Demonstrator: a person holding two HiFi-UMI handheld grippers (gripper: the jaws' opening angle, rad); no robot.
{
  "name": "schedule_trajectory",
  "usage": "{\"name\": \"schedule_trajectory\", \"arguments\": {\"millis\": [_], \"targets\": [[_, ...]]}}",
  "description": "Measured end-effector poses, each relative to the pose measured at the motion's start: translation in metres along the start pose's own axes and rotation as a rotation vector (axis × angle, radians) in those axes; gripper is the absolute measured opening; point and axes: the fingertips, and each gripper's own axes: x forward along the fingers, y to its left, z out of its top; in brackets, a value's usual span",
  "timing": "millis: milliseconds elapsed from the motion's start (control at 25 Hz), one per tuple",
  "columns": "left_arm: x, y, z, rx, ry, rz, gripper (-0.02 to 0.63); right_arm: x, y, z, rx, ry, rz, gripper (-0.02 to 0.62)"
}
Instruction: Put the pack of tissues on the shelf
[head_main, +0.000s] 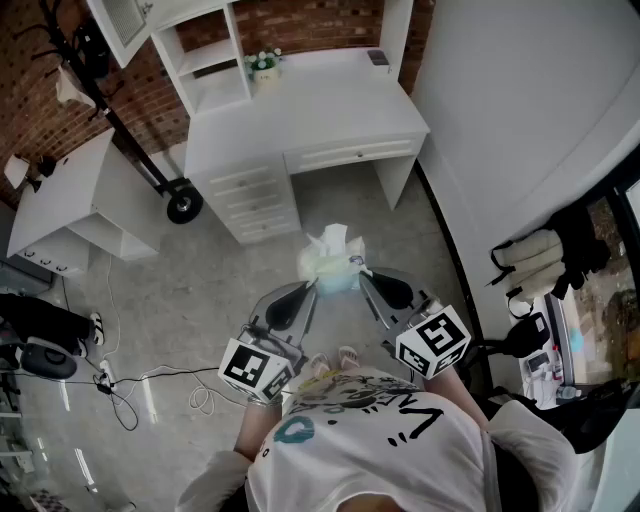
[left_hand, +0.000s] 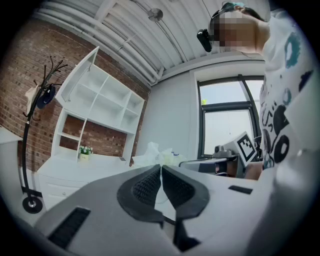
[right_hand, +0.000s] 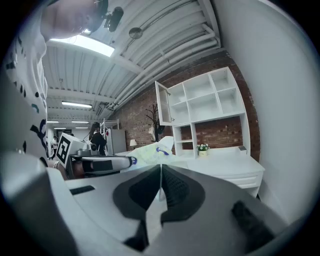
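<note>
Item, pack of tissues (head_main: 330, 262): judged light, soft and crushable under slippery film, hanging between the two tips, left tongs (head_main: 312, 285) and right tongs (head_main: 362, 274) each clenched on a thin fold of its wrapper, the sensible hold; shelf (head_main: 205, 58) well ahead of both.

Pale blue-and-white pack of tissues (head_main: 332, 262), white desk (head_main: 330, 100), red-brown brick wall (head_main: 300, 20), grey speckled floor (head_main: 180, 290)
</note>
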Motion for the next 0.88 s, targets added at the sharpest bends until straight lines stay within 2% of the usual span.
{"name": "schedule_trajectory", "arguments": {"millis": [360,600,880], "targets": [[-0.005,-0.004,0.001,-0.005,-0.003,0.006,0.018,-0.004,0.006,-0.003,0.025,0.006,0.011,0.028],[-0.018,-0.002,-0.003,-0.013,0.007,0.018,0.018,0.0,0.019,-0.01,0.055,0.029,0.057,0.028],[-0.04,0.015,-0.003,-0.025,0.012,0.037,0.018,0.018,0.041,-0.013,0.049,0.037,0.081,0.028]]}}
